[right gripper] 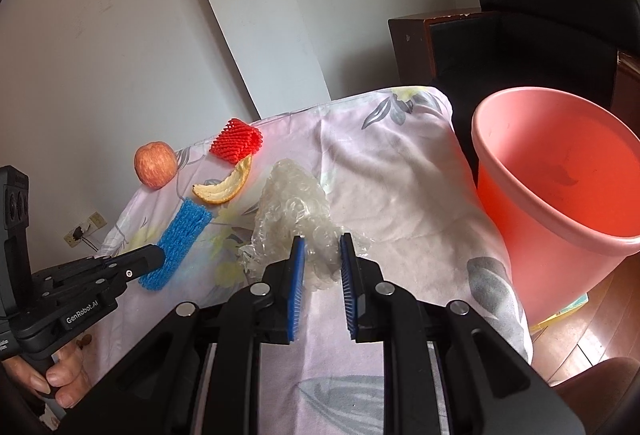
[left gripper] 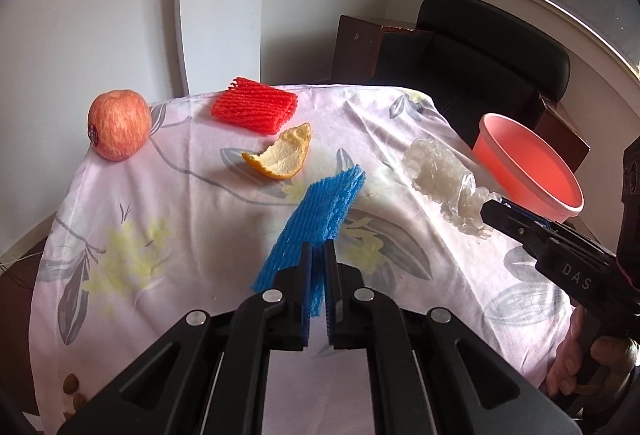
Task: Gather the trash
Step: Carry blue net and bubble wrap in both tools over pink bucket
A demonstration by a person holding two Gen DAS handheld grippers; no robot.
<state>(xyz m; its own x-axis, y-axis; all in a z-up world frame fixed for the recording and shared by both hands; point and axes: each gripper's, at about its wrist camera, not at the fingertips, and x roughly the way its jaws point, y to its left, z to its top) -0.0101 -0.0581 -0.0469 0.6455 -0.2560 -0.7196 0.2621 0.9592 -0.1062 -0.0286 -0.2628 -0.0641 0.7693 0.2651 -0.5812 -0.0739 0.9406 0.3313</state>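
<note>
My left gripper (left gripper: 318, 249) is shut on a blue foam fruit net (left gripper: 320, 211), which it holds over the table; the net also shows in the right wrist view (right gripper: 180, 239). My right gripper (right gripper: 322, 241) is open, its fingers on either side of the near end of a clear crumpled bubble wrap (right gripper: 292, 203), also seen in the left wrist view (left gripper: 444, 183). A pink bucket (right gripper: 560, 195) stands off the table's right edge. A red foam net (left gripper: 256, 109), an orange peel (left gripper: 284, 155) and an apple (left gripper: 118, 125) lie further back.
The table wears a pale floral cloth (left gripper: 180, 235). A black chair (left gripper: 480, 55) and brown wooden furniture (left gripper: 356, 47) stand behind the table. Several small nuts (left gripper: 72, 387) lie at the cloth's near left corner. White walls rise at left.
</note>
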